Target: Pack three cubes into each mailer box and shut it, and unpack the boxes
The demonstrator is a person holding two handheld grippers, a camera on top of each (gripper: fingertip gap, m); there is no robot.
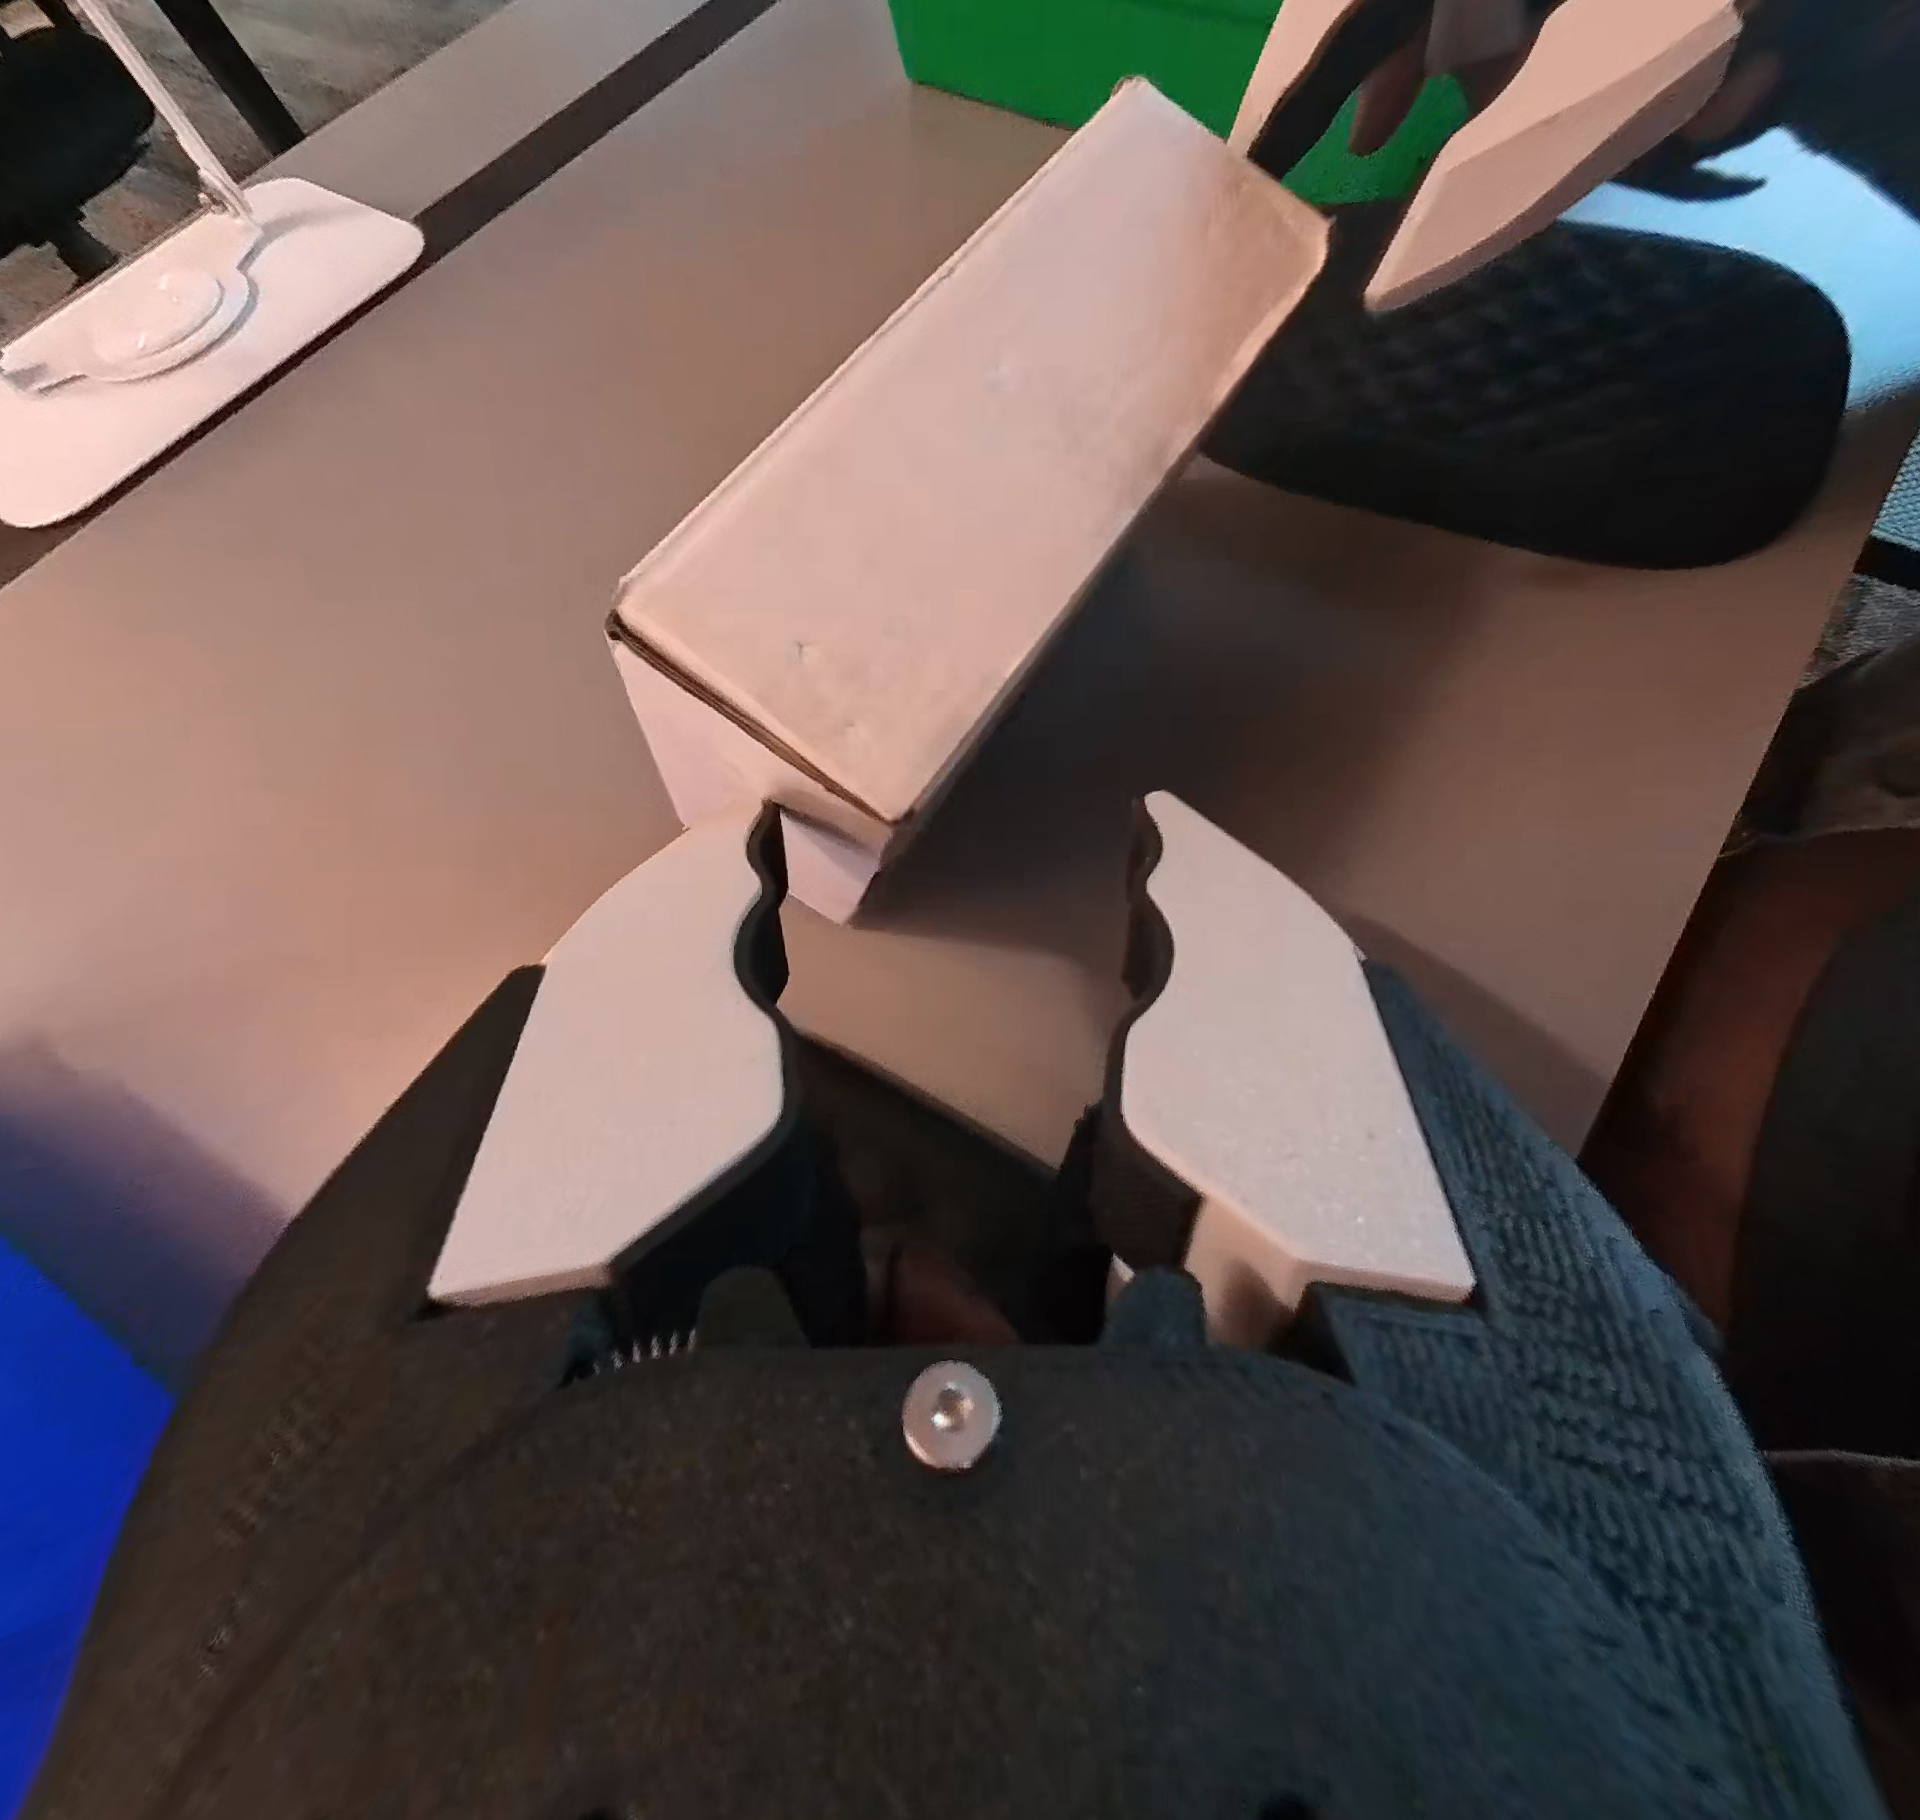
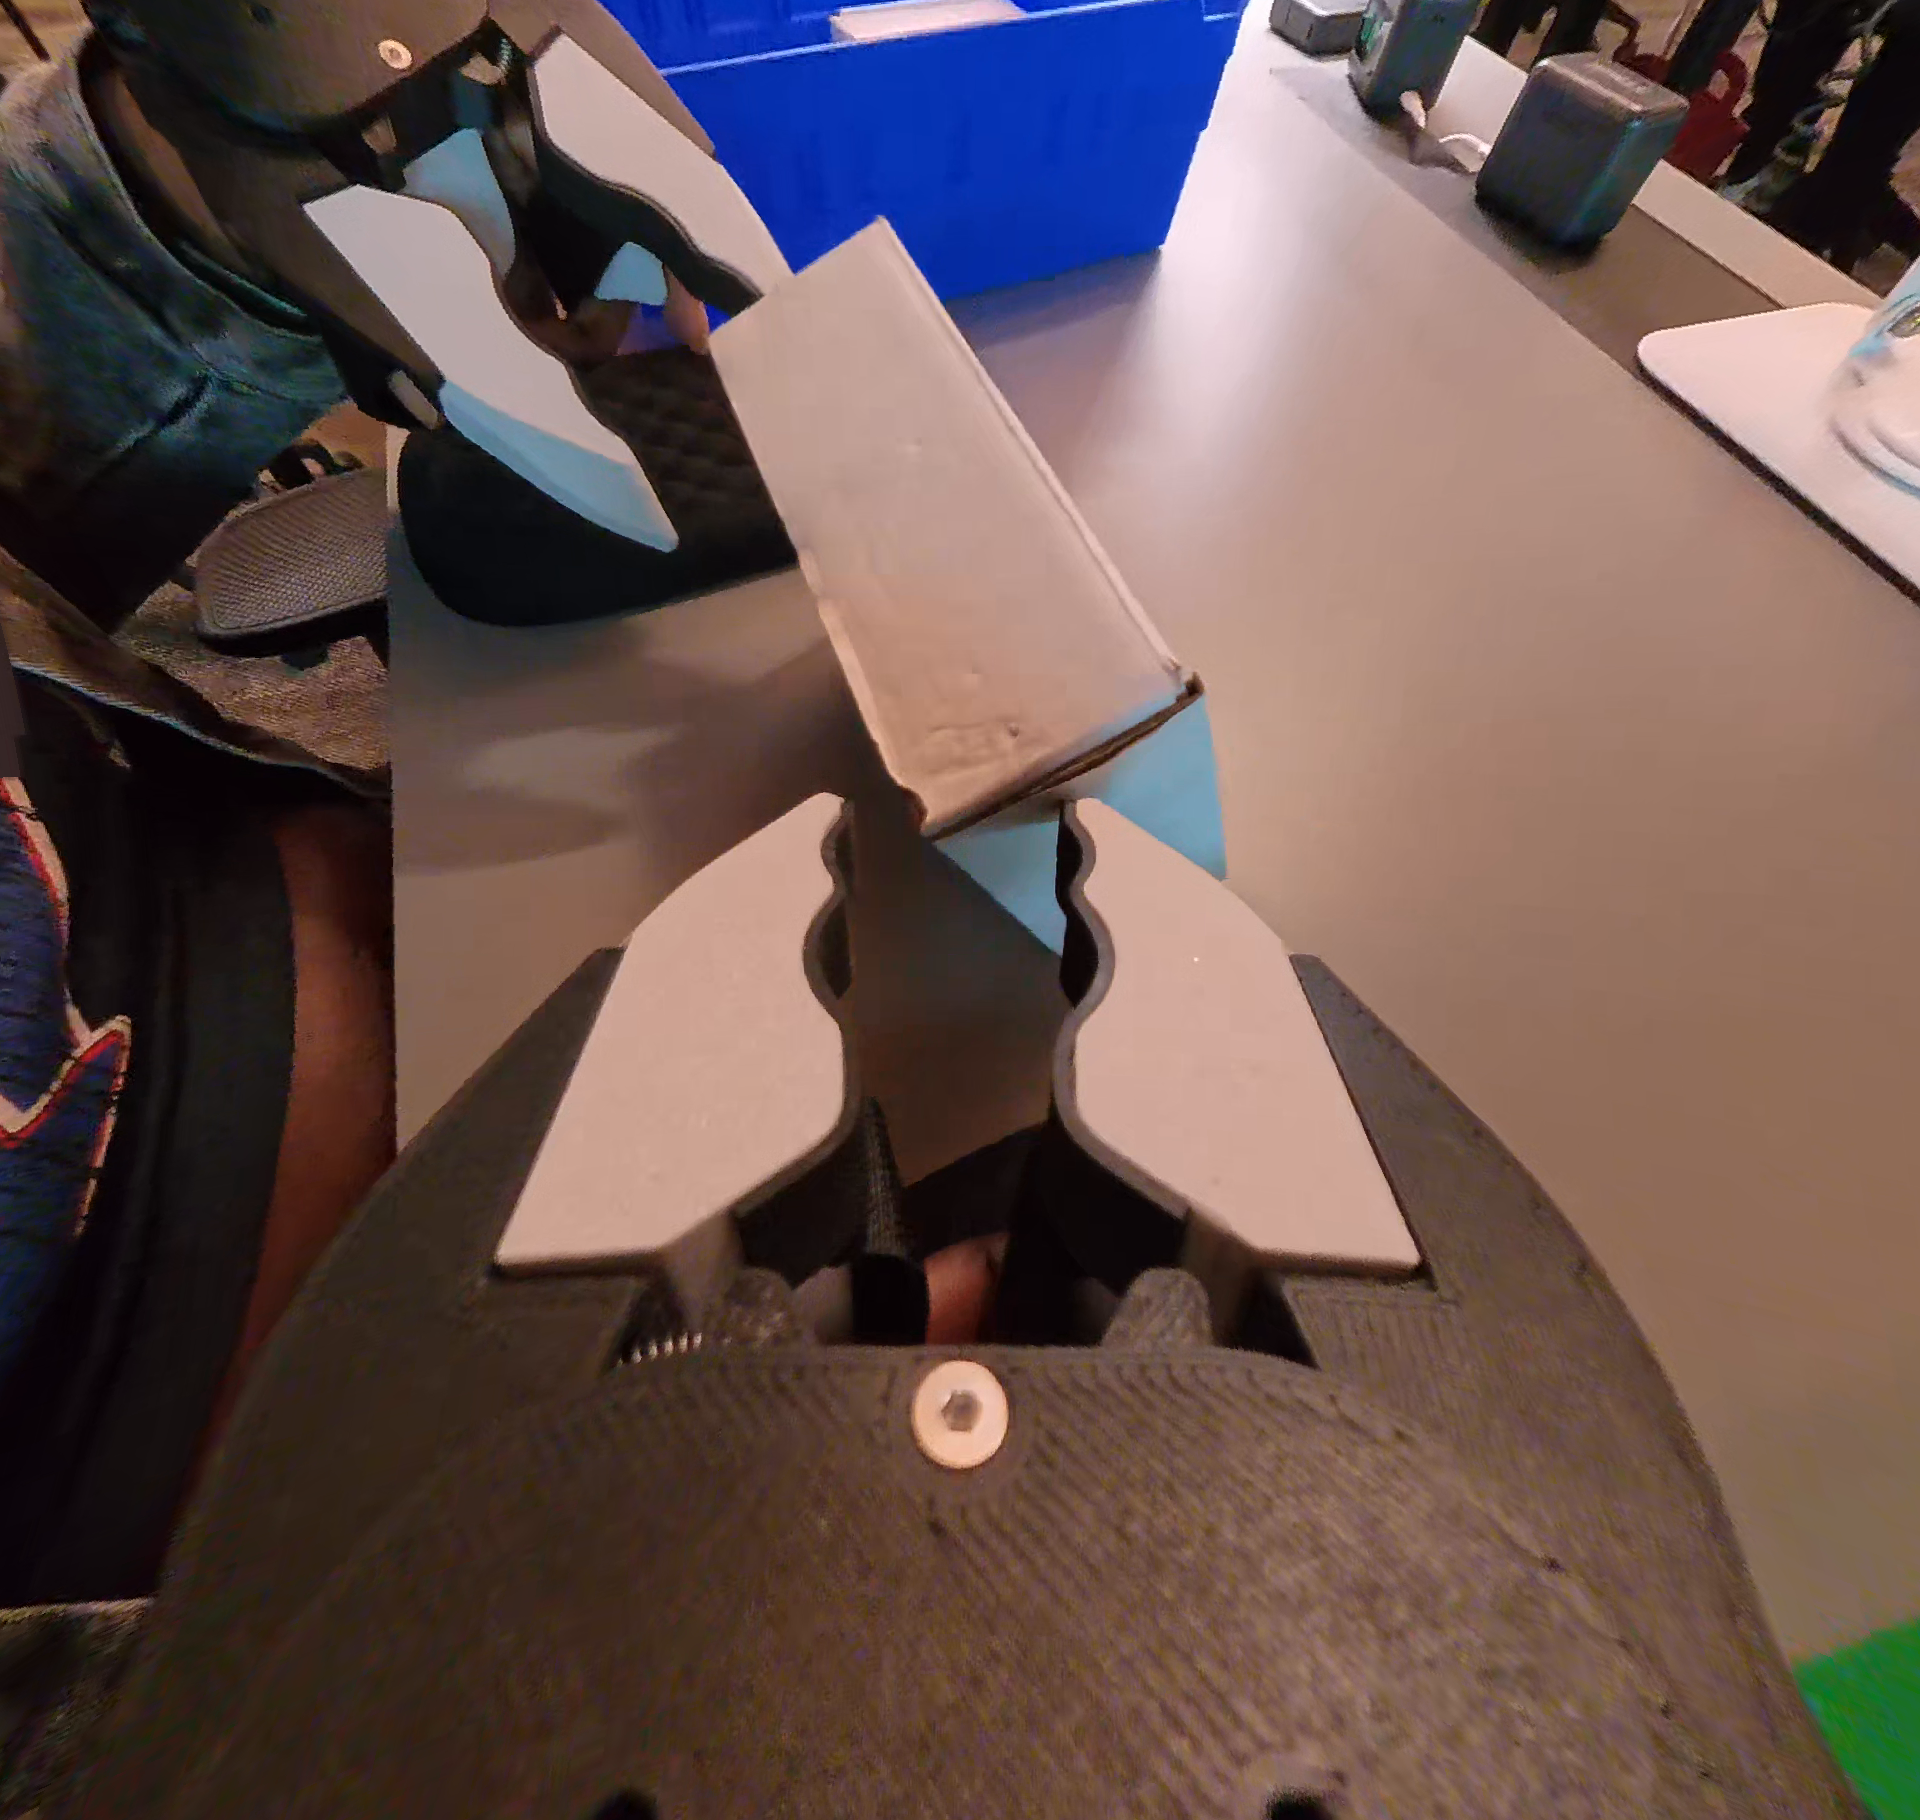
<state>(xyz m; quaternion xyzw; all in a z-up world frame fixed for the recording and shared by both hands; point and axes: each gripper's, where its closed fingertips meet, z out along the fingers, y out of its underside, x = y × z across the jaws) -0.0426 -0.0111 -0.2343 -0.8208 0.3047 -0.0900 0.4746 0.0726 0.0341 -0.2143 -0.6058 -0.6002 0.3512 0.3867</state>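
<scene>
White fingers [image 1: 644, 1095] of the left claw [image 1: 956, 825] stand wide apart and are not squeezing anything. Right at their tips is the near end of a shut white mailer box [image 1: 935, 482]. One corner of the box touches the tip of the left finger. The box is tipped to one side and stretches away from the claw. At its far end is the right claw [image 1: 1340, 212], with that end of the box between its fingertips. Under the box and both claws is the brown worktop [image 1: 364, 627]. Far ahead of the left claw sits a green bin [image 1: 1039, 4]. Far off to its left lies a flat white lamp base [image 1: 187, 336].

The right claw [image 2: 951, 814] is apart too. A low corner of the mailer box [image 2: 935, 523] pokes in between its tips and touches the right finger. I cannot tell if it touches the other finger. Past the far end of the box is a blue bin [image 2: 935, 139]. Far ahead to the right stand small grey blocks [image 2: 1579, 149].
</scene>
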